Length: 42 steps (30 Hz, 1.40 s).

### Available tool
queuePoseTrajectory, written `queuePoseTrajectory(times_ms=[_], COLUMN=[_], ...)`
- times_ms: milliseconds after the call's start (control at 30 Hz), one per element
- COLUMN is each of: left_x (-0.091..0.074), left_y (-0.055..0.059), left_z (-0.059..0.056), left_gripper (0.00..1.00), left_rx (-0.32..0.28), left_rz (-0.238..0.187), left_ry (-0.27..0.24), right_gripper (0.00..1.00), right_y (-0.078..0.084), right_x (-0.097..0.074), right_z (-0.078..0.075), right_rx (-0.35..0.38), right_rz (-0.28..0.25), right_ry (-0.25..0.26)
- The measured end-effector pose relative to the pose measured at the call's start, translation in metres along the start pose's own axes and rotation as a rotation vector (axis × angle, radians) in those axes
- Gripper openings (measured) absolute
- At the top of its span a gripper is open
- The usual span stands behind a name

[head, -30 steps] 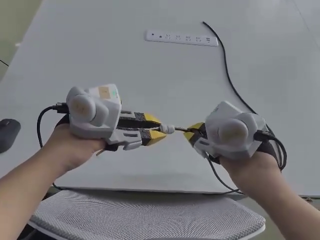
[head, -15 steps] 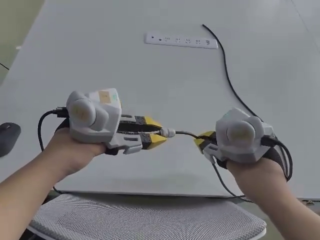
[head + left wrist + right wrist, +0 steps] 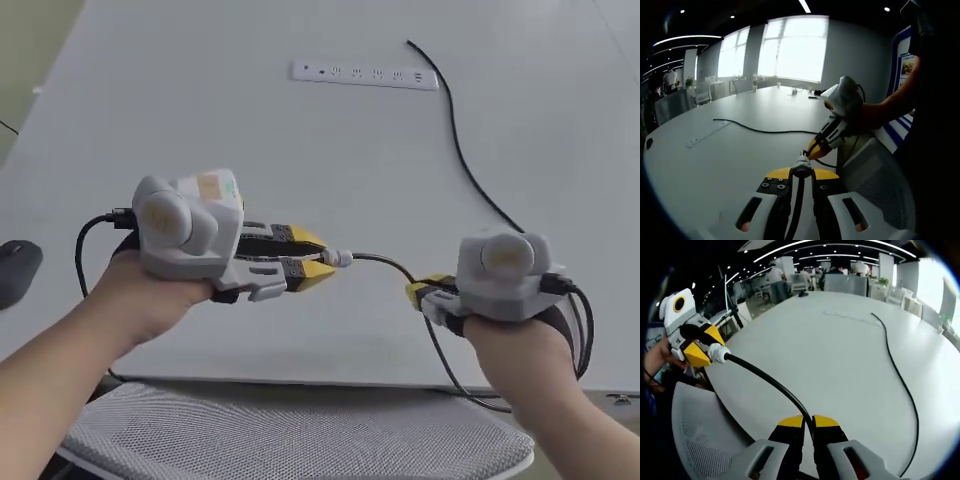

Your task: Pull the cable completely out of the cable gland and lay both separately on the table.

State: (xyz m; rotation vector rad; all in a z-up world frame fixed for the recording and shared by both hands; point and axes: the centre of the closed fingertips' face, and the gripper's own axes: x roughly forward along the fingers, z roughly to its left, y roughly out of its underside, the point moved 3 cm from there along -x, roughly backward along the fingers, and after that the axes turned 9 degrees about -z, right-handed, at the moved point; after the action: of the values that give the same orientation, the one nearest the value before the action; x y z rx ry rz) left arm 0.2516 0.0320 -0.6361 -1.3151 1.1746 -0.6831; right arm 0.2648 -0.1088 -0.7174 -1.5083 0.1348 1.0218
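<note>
Holding both pieces up by the near edge of the table [image 3: 300, 150]: left tongs [image 3: 320, 267] clenched on the gland [image 3: 338, 259], right tongs [image 3: 420, 291] clenched on the cable [image 3: 385, 263]. Gland is small and pale, gripped at the very tips of the yellow jaws, its free end pointing right toward the other tongs. Cable is thin and black; it leaves the gland's right end, arcs slightly up, then drops to the right and enters between the right jaws, which are pressed together on it. In the right gripper view the cable runs from the shut jaws at bottom centre up and left to the gland, with a bare length of it exposed between the two; the cable's end sits inside the gland. In the left gripper view the gland stands between the jaw tips, with the right tongs just beyond it. The two tongs are apart, the left one slightly higher in the head view. Gland and cable are both held in the air, off the table surface. Far on the table: white power strip [image 3: 365, 75] lying crosswise, with a black cord [image 3: 460, 150] running from its right end toward the near right. Dark mouse [image 3: 15, 268] at the left edge. Grey mesh chair [image 3: 290, 435] shows below the near table edge.
</note>
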Motion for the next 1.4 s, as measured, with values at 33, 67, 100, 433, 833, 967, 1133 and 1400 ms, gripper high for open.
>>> queuePoseTrajectory(times_ms=[33, 67, 100, 433, 833, 967, 1133, 1400], left_x=[0.0, 0.001, 0.001, 0.0, -0.004, -0.004, -0.003, -0.003], left_y=[0.0, 0.0, 0.0, -0.002, -0.002, -0.002, -0.004, -0.004], left_z=[0.0, 0.0, 0.001, 0.005, 0.009, 0.009, 0.01, 0.01], left_gripper=[0.15, 0.15, 0.15, 0.15, 0.15, 0.15, 0.15, 0.15], left_rx=[0.0, 0.001, 0.0, -0.003, -0.003, -0.002, -0.003, -0.004], left_rz=[0.002, 0.002, 0.001, -0.006, -0.004, -0.003, -0.007, -0.002], left_ry=[0.0, 0.0, 0.0, -0.012, -0.025, -0.024, -0.023, -0.021], right_gripper=[0.0, 0.0, 0.0, 0.02, 0.2, 0.18, 0.15, 0.08], right_y=[-0.001, -0.001, -0.001, -0.007, -0.044, -0.065, -0.074, -0.077], right_x=[0.0, 0.0, 0.0, -0.005, -0.024, -0.025, -0.015, -0.002], right_z=[0.0, 0.0, 0.0, 0.005, 0.036, 0.06, 0.077, 0.084], right_rx=[-0.01, -0.018, -0.025, -0.092, -0.268, -0.436, -0.586, -0.689], right_rz=[-0.002, -0.002, -0.002, -0.021, -0.11, -0.149, -0.15, -0.149], right_ry=[0.001, 0.0, 0.0, -0.028, -0.127, -0.189, -0.233, -0.255])
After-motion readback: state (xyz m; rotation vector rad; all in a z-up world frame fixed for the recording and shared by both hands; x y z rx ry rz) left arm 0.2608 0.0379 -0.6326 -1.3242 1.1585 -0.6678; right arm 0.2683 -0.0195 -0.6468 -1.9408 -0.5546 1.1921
